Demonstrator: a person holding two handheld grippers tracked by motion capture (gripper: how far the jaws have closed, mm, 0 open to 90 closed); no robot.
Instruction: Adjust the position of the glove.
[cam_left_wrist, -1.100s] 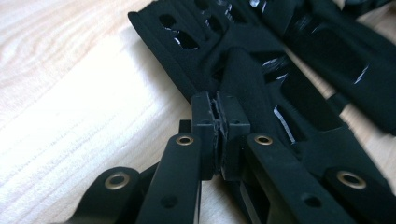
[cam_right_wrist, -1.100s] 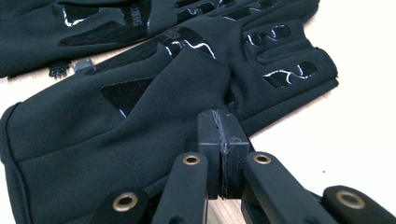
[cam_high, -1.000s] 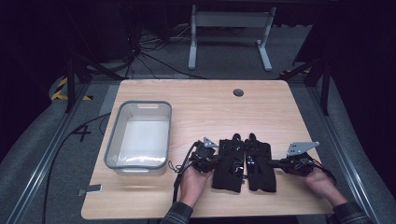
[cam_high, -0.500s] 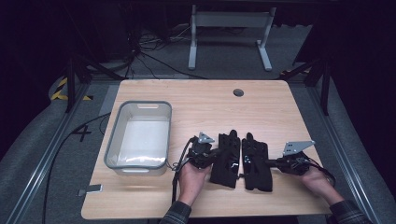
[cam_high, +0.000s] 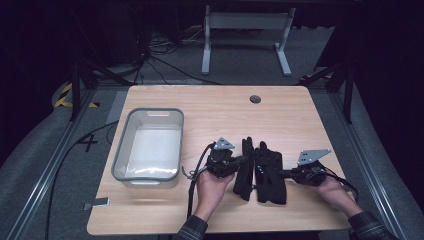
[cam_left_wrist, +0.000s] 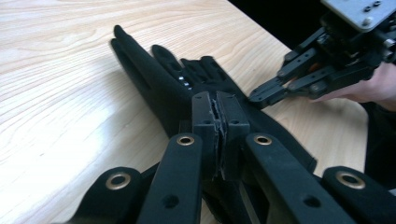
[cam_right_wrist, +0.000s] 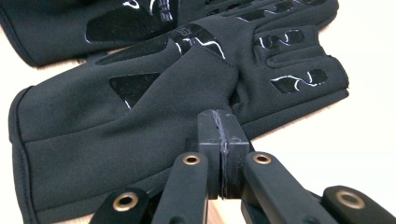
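Two black gloves lie side by side near the table's front edge. The left glove looks narrow, as if turned up on its edge. My left gripper is shut on its near side. The right glove lies flat, palm side up with glossy grip patches. My right gripper is shut on the fabric at its thumb side. In the left gripper view the right gripper also touches the gloves from the far side. The left glove lies beyond in the right gripper view.
A clear grey plastic bin stands on the wooden table to the left of the gloves. A round cable hole sits near the far edge. The left gripper's cable trails off the front edge.
Both grippers have shifted left with the gloves. The right glove has slid against the left one, and the left glove has narrowed, turning onto its edge.
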